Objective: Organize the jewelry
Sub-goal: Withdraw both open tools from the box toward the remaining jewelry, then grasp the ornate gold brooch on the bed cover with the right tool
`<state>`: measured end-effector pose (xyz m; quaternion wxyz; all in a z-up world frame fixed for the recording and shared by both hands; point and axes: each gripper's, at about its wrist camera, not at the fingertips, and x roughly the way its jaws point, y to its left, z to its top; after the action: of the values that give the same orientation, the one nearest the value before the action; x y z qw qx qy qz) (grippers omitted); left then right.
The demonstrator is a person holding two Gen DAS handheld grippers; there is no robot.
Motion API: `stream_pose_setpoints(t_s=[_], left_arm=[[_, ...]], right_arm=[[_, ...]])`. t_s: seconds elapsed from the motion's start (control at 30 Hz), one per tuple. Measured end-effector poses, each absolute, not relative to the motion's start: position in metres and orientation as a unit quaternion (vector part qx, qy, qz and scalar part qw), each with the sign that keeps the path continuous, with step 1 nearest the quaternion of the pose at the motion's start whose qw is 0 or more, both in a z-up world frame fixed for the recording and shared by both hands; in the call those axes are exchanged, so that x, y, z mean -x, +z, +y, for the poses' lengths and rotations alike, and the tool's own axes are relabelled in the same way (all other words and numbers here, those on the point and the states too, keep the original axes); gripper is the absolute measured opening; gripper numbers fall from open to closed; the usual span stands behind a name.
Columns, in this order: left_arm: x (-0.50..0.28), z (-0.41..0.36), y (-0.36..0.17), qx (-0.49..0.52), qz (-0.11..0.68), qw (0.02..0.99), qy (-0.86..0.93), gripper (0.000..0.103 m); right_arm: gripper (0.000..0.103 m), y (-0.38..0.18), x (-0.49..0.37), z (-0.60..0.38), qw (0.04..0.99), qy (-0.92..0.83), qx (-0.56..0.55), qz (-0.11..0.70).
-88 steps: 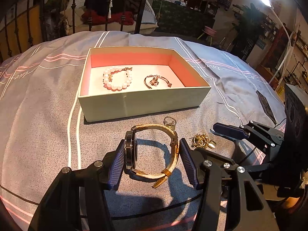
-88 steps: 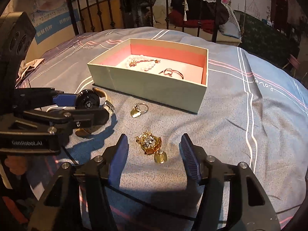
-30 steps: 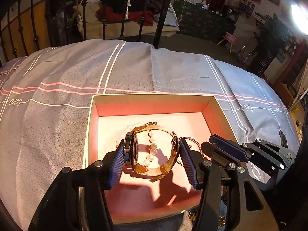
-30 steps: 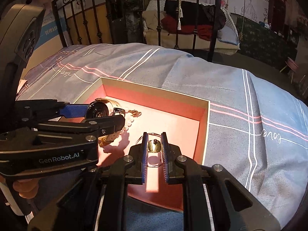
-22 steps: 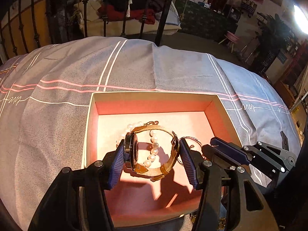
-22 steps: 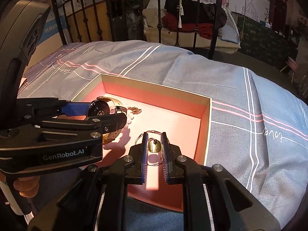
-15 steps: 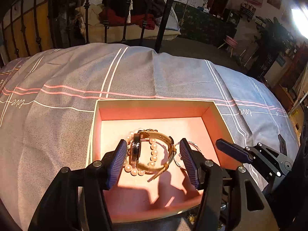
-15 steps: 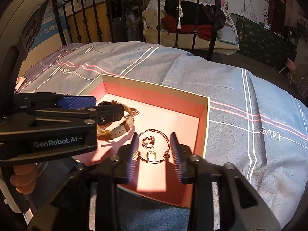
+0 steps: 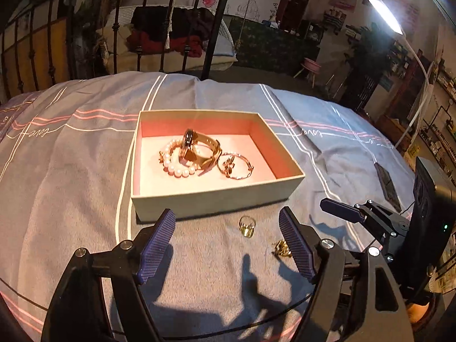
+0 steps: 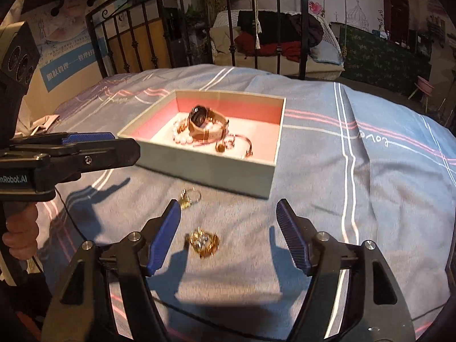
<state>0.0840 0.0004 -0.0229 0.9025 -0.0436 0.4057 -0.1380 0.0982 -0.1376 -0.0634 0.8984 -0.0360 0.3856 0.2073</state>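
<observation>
While a watch [image 9: 196, 149], pearl bracelet [image 9: 175, 168] and bangle [image 9: 235, 165] lie inside the box [image 9: 211, 199], a ring [image 9: 246, 225] and gold brooch [image 10: 203, 242] wait on the bedspread [image 9: 71, 185]; the left gripper [image 9: 228, 245] and right gripper [image 10: 228, 236] are opening, empty.

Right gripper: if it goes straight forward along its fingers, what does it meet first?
Probably the gold ornate brooch on the bedspread, lying before the right gripper, whose jaws are opening with nothing between them. Depth is uncertain.

"nRobot.AI" on the left gripper [image 10: 88, 142]; bedspread [image 9: 310, 133] reads "love".
</observation>
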Motion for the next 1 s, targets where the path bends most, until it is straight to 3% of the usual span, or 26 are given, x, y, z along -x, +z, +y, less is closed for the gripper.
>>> stream_pose_setpoints(t_s=[0.33, 0.37, 0.5, 0.83, 1.0], left_arm=[[-0.084, 0.008, -0.058, 0.061, 0.444, 0.885, -0.130, 0.073], [-0.083, 0.009, -0.057, 0.063, 0.443, 0.885, -0.127, 0.073], [-0.083, 0.017, -0.057, 0.073, 0.444, 0.885, -0.122, 0.073], [-0.083, 0.021, -0.054, 0.085, 0.445, 0.882, -0.129, 0.073], [-0.082, 0.025, -0.051, 0.092, 0.442, 0.884, -0.124, 0.073]], right_arm=[[0.065, -0.080, -0.102, -0.112, 0.858, 0.289, 0.120, 0.408], [0.054, -0.080, -0.105, -0.112, 0.854, 0.298, 0.120, 0.410], [0.030, -0.080, -0.104, -0.108, 0.842, 0.321, 0.119, 0.417], [0.031, -0.079, -0.090, -0.107, 0.845, 0.312, 0.138, 0.412], [0.024, -0.070, -0.092, -0.100, 0.842, 0.313, 0.157, 0.411]])
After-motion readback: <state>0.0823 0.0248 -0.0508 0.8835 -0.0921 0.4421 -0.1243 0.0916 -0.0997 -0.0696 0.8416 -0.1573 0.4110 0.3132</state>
